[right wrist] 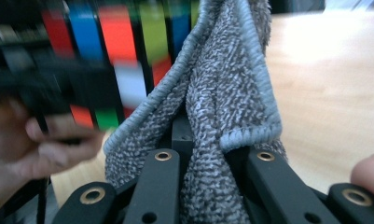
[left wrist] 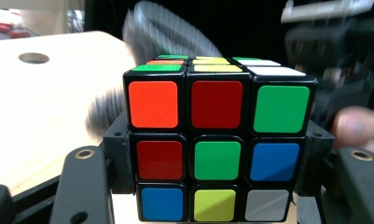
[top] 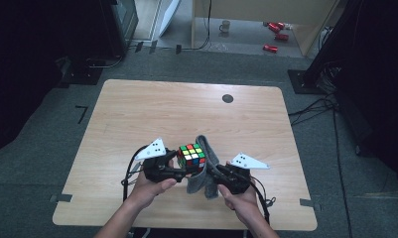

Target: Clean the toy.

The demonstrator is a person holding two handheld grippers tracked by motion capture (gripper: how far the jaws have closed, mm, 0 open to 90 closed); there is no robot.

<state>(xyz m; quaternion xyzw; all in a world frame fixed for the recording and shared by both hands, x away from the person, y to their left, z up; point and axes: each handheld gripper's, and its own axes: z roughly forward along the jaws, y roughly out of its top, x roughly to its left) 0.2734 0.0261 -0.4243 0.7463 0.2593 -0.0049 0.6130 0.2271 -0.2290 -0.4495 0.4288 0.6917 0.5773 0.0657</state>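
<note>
A scrambled Rubik's cube (top: 192, 154) is held just above the wooden table (top: 137, 114), near its front middle. My left gripper (top: 180, 171) is shut on it from the left. In the left gripper view the cube (left wrist: 217, 140) sits between the two black jaws, with orange, red and green stickers along its top row. A grey towelling cloth (top: 207, 171) hangs against the cube's right side. My right gripper (top: 220, 174) is shut on that cloth. In the right gripper view the cloth (right wrist: 222, 107) bunches up between the jaws, with the blurred cube (right wrist: 114, 42) behind it.
A round cable hole (top: 228, 98) lies in the table's far right part. Beyond the table, a mug (top: 225, 26) and several red items (top: 276, 34) sit on the floor. Dark stands and cables flank the table on both sides.
</note>
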